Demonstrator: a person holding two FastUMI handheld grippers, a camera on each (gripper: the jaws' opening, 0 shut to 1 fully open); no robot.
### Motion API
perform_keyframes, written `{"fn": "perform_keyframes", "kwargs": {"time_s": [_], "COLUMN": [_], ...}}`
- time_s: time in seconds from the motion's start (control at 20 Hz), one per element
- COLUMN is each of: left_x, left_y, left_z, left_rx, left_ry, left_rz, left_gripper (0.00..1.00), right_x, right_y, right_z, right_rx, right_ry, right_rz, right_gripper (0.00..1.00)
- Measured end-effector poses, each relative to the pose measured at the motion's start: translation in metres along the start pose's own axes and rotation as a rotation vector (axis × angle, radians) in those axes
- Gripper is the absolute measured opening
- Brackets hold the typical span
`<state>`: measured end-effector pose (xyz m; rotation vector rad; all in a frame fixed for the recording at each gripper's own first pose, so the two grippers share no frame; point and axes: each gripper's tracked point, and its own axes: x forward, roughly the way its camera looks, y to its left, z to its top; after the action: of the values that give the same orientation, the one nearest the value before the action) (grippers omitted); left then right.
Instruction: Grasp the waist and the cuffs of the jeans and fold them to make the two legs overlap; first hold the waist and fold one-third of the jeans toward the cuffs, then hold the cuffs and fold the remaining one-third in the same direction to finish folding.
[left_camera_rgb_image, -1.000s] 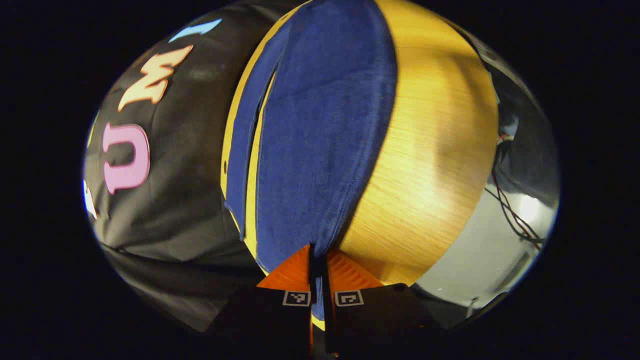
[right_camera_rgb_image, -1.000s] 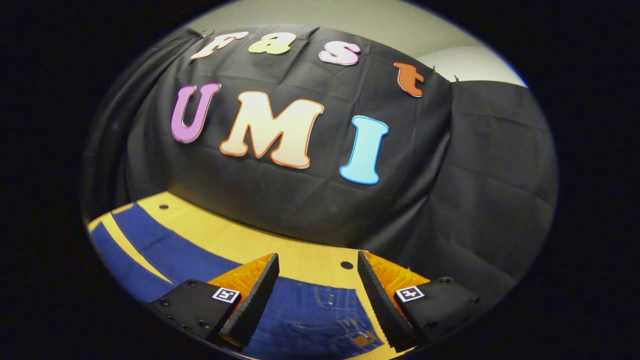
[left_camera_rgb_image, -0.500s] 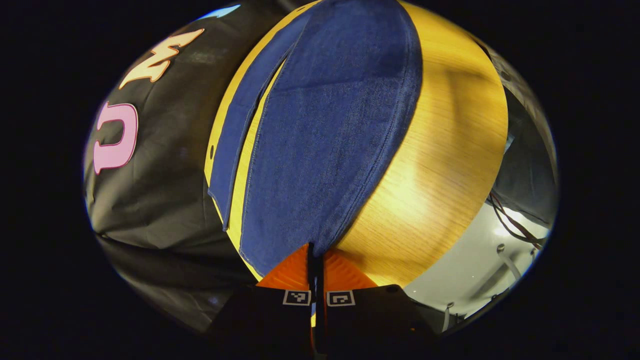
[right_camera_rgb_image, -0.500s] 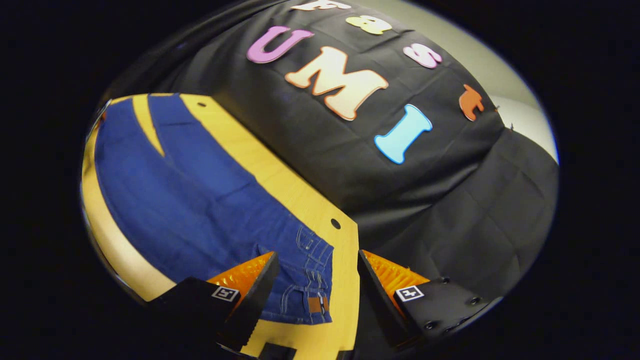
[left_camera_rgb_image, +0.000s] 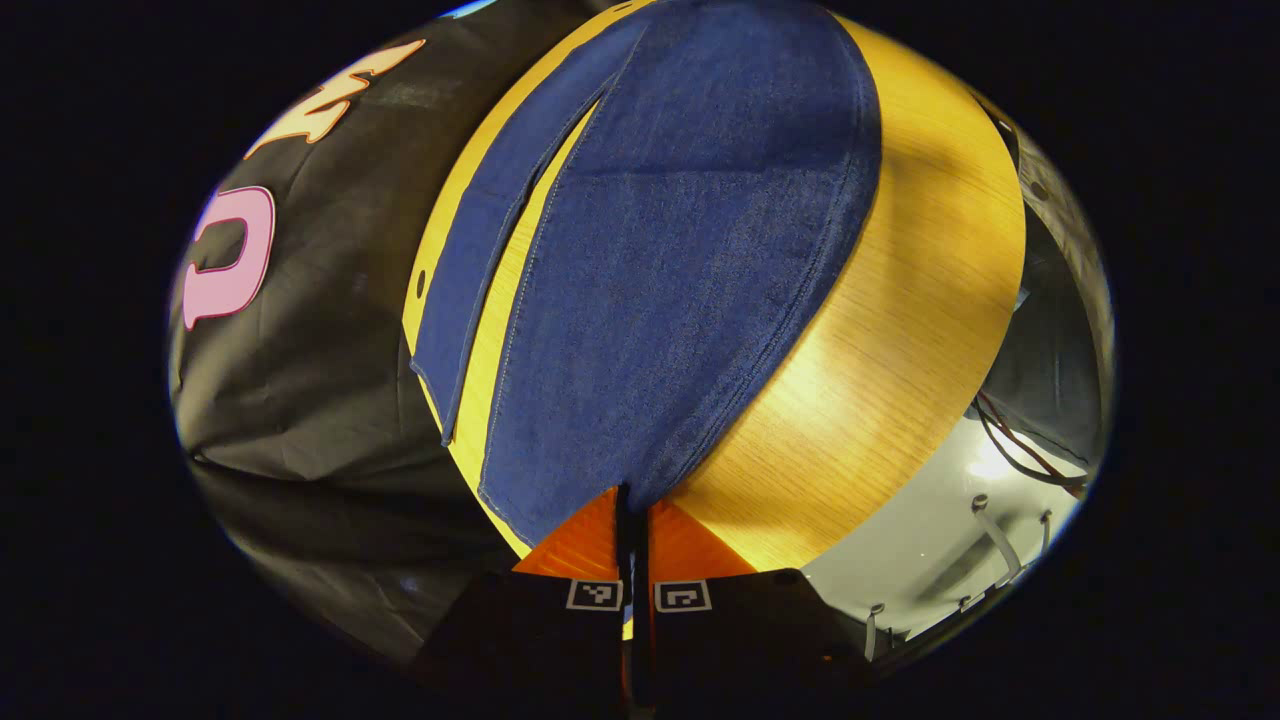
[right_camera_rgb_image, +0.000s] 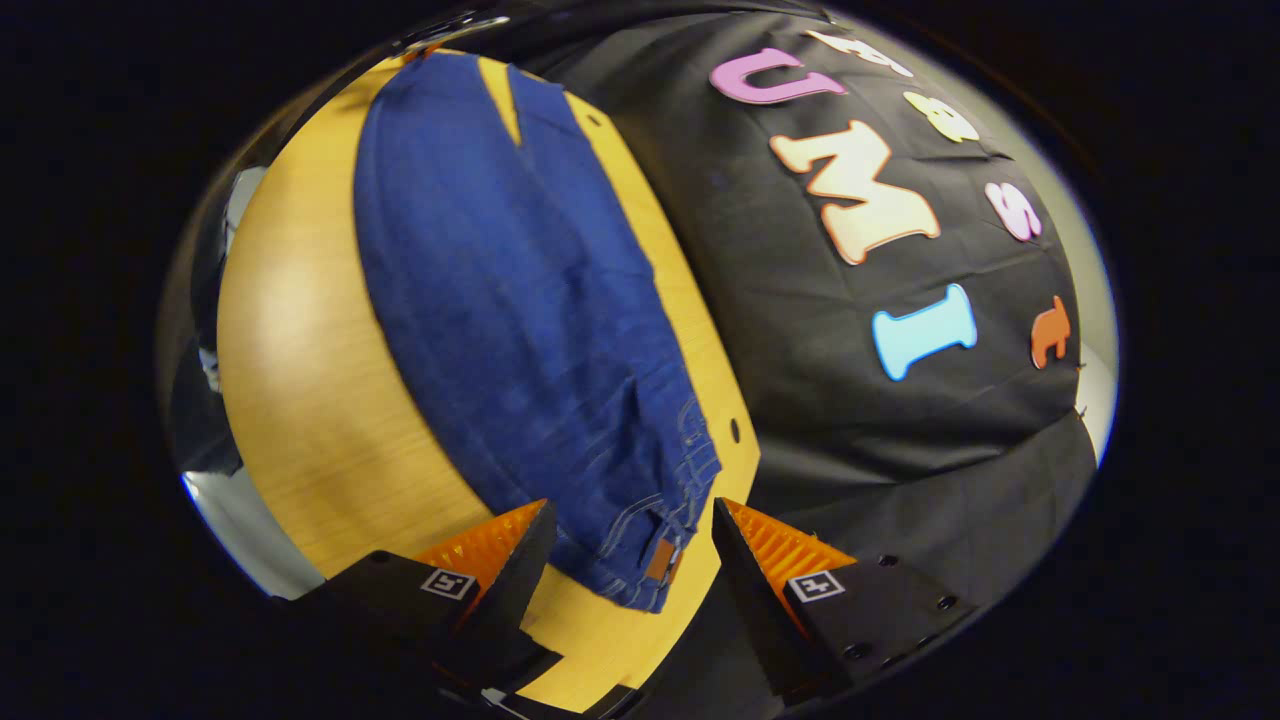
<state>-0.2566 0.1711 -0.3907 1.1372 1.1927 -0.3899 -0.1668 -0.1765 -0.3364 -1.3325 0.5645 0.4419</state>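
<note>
the jeans (right_camera_rgb_image: 520, 300) lay flat along the wooden tabletop (right_camera_rgb_image: 300, 400), legs not yet overlapped: in the left gripper view a strip of bare wood showed between the near leg (left_camera_rgb_image: 680, 280) and the far leg (left_camera_rgb_image: 480, 250), which sat toward 10 o'clock.

the left tongs (left_camera_rgb_image: 633, 520) were closed tight on the cuff corner of the near leg, the denim edge running down between the two fingers at 6 o'clock. the right tongs (right_camera_rgb_image: 630, 540) stood wide apart with nothing in them, straddling the waist (right_camera_rgb_image: 650, 540) at 6 o'clock of the right gripper view, by the leather patch; whether either finger touched the cloth could not be told.

judged from this, the risks were these. only one end was gripped, so lifting the cuff now would likely drag or twist the leg while the waist stayed put, and the fold would come out skewed. the left tongs held just a corner, a thin bite that heavy denim could slip out of under tension. the waist lay near the tabletop's edge, so a sideways pull might slide it off. closing the right tongs on the thick waistband layers off-centre could catch only the top layer.
</note>
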Motion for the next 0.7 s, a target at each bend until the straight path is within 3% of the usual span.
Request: {"fn": "perform_keyframes", "kwargs": {"time_s": [0.05, 0.2, 0.3, 0.35, 0.45, 0.5, 0.55, 0.6, 0.7], "left_x": [-0.002, -0.006, -0.009, -0.011, -0.012, -0.013, -0.014, -0.015, -0.014], "left_y": [0.0, 0.002, 0.005, 0.005, 0.009, 0.012, 0.014, 0.015, 0.018], "left_z": [0.0, -0.001, -0.003, -0.002, 0.002, 0.002, 0.004, 0.004, 0.005], "left_rx": [0.002, 0.003, -0.001, -0.013, -0.037, -0.041, -0.044, -0.049, -0.071], "left_ry": [0.001, 0.016, 0.025, 0.029, 0.033, 0.034, 0.033, 0.035, 0.04], "left_rz": [0.001, -0.003, 0.001, -0.003, 0.005, 0.012, 0.016, 0.016, 0.014], "left_gripper": [0.0, 0.0, 0.0, 0.0, 0.0, 0.0, 0.0, 0.0, 0.0], "right_x": [0.001, 0.005, 0.006, 0.013, 0.031, 0.041, 0.048, 0.049, 0.055], "right_y": [0.01, 0.034, 0.037, 0.037, 0.03, 0.032, 0.036, 0.044, 0.046], "right_z": [-0.006, -0.022, -0.023, -0.022, -0.021, -0.025, -0.026, -0.027, -0.029], "right_rx": [-0.041, -0.164, -0.261, -0.294, -0.3, -0.28, -0.258, -0.25, -0.283], "right_ry": [0.007, 0.016, 0.007, -0.002, -0.008, -0.006, 0.002, 0.012, 0.018], "right_rz": [0.024, 0.094, 0.096, 0.087, 0.065, 0.072, 0.095, 0.13, 0.119], "right_gripper": [1.0, 0.97, 1.0, 0.89, 0.8, 0.81, 0.72, 0.55, 0.2]}}
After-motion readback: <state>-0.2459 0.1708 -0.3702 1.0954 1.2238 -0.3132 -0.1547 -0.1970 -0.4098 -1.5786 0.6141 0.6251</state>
